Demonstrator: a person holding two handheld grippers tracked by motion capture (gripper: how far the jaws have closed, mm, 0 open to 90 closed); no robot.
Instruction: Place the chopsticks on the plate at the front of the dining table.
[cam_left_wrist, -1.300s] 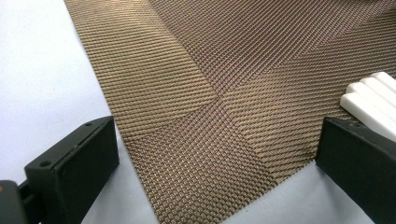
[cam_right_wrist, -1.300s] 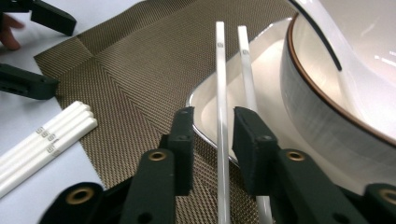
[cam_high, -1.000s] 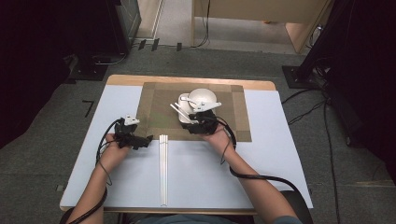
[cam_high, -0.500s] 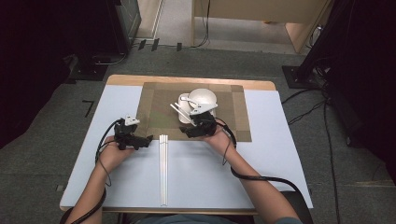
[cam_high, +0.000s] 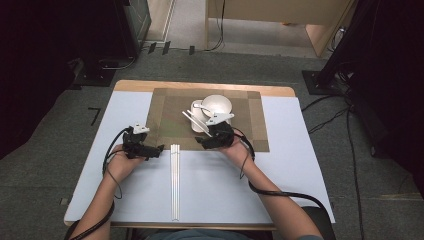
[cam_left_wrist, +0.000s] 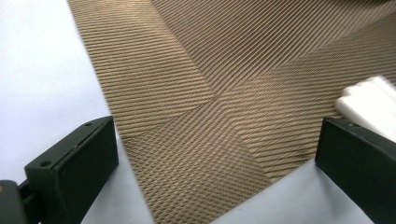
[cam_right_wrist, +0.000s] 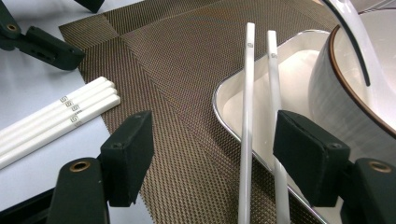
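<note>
Person's forearms: they enter from the bottom edge of the high view, one toward each gripper.

Spare chopsticks (cam_high: 175, 182): a white bundle lying lengthwise on the table, bottom centre of the high view; in the right gripper view its ends (cam_right_wrist: 60, 116) lie at middle left, touching the placemat's edge.

Left gripper (cam_high: 150, 150): lower left of centre in the high view, at the near left corner of the placemat. In the left gripper view its jaws stand wide apart over the mat corner with nothing between them; the end of the white bundle (cam_left_wrist: 369, 100) shows at the right edge.

Right gripper (cam_high: 209, 136): centre of the high view, at the near edge of the tray. Its jaws have just been opening and now stand wide. In the right gripper view the pair of chopsticks runs up between them; the pads do not press on it, though one stick lies right by the right-hand pad.

Pair of chopsticks (cam_right_wrist: 247, 116): two white sticks side by side, leaning across the tray's rim, tips toward top centre.

Tray (cam_right_wrist: 229, 100): white, shallow, silver-rimmed, right half of the frame, resting on the placemat.

Bowl (cam_high: 216, 104): white, upper centre of the high view, sitting on the tray with a white spoon (cam_right_wrist: 348, 32) leaning in it.

Placemat (cam_high: 167, 112): brown woven, upper middle of the table (cam_high: 295, 165), under tray and bowl.
</note>
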